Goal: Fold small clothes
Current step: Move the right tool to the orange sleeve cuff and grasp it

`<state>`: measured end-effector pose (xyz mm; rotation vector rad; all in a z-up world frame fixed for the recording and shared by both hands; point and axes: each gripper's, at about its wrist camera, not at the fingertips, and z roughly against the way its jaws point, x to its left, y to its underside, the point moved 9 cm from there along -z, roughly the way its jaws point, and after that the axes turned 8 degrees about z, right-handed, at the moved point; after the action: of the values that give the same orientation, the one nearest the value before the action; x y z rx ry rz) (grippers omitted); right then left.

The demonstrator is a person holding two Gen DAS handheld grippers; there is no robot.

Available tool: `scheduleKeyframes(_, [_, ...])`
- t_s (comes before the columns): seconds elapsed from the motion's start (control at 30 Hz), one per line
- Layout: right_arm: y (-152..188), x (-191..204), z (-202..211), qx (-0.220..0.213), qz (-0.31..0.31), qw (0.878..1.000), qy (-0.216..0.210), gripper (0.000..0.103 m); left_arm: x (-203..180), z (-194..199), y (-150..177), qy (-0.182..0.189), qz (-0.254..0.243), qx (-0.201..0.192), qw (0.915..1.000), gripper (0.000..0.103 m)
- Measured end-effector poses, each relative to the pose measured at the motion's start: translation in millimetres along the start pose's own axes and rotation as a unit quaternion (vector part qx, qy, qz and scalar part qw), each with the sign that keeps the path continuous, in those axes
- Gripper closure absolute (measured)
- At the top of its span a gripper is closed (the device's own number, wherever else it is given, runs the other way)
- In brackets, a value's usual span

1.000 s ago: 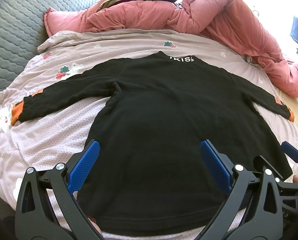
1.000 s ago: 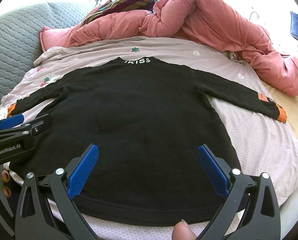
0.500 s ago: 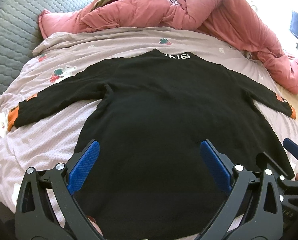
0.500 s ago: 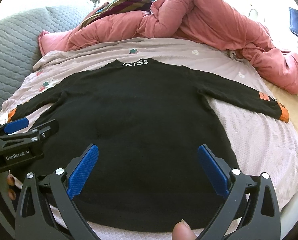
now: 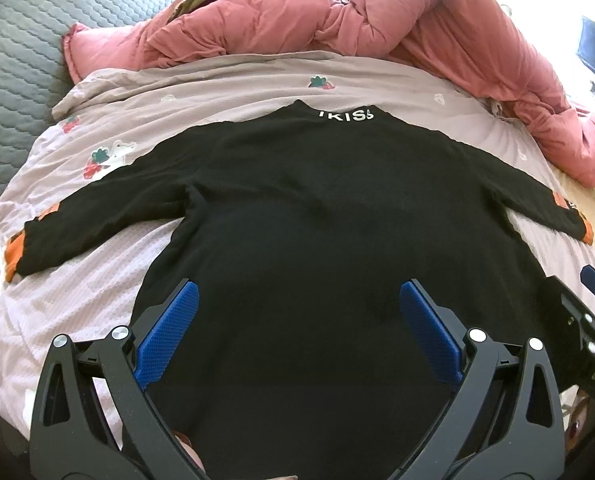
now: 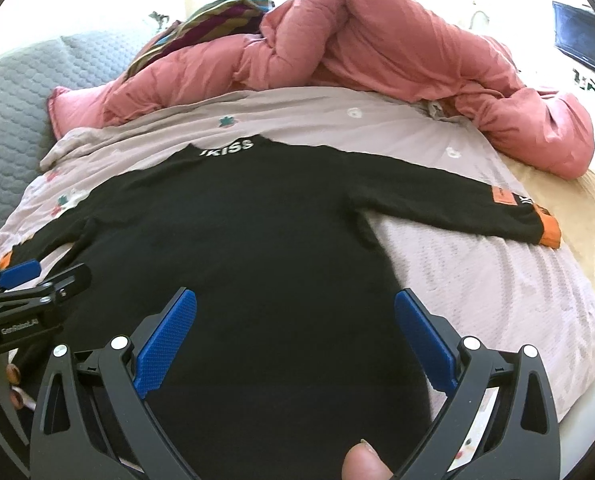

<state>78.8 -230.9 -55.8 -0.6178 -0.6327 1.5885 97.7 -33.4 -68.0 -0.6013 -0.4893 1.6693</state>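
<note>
1. black top (image 5: 309, 248) lies flat, sleeves spread, on the bed sheet (image 5: 77, 280).
2. left gripper (image 5: 297, 332) and right gripper (image 6: 293, 336): fingers wide apart, empty, over the hem.
3. likely soft, light, floppy knit; pinch the orange cuff (image 6: 547, 232) or a hem corner.

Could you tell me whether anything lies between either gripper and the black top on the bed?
Nothing visible does. The black top lies spread flat on the bedsheet, and both the left gripper and the right gripper are open directly above its lower part. The pink duvet sits bunched beyond the collar, clear of both.
</note>
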Motion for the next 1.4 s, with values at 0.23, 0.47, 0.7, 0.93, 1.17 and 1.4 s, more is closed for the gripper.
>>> scheduleKeyframes(0.23, [-7.1,-31.8,-13.4,0.008,-0.025,0.999,0.019,0.004,-6.8,-10.3,-14.5,0.003,0.004,0.007,1.0000,0.008])
scheduleKeyframes(0.47, [-15.4,-65.9,-26.5,0.013,-0.051,0.998,0.040,0.004,-16.2,-21.7,-29.8,0.006,0.002,0.009,0.9999,0.008])
scheduleKeyframes(0.7, [-23.0,-98.1,-40.8,0.020,-0.080,0.995,0.055,0.004,-27.7,-37.5,-41.1,0.008,0.001,0.020,0.9998,0.008])
scheduleKeyframes(0.93, [-28.0,-128.1,-53.2,0.027,-0.099,0.992,0.075,0.004,-45.3,-52.8,-52.6,0.012,-0.007,0.026,0.9996,0.008])
scheduleKeyframes(1.17, [-25.9,-169.2,-65.8,0.039,-0.125,0.986,0.100,0.004,-58.8,-75.2,-76.1,0.006,-0.023,0.022,0.9995,0.008])
scheduleKeyframes(1.4, [-18.2,-219.6,-75.7,0.056,-0.151,0.977,0.143,0.004,-64.3,-93.8,-95.4,0.013,-0.014,0.027,0.9995,0.008])
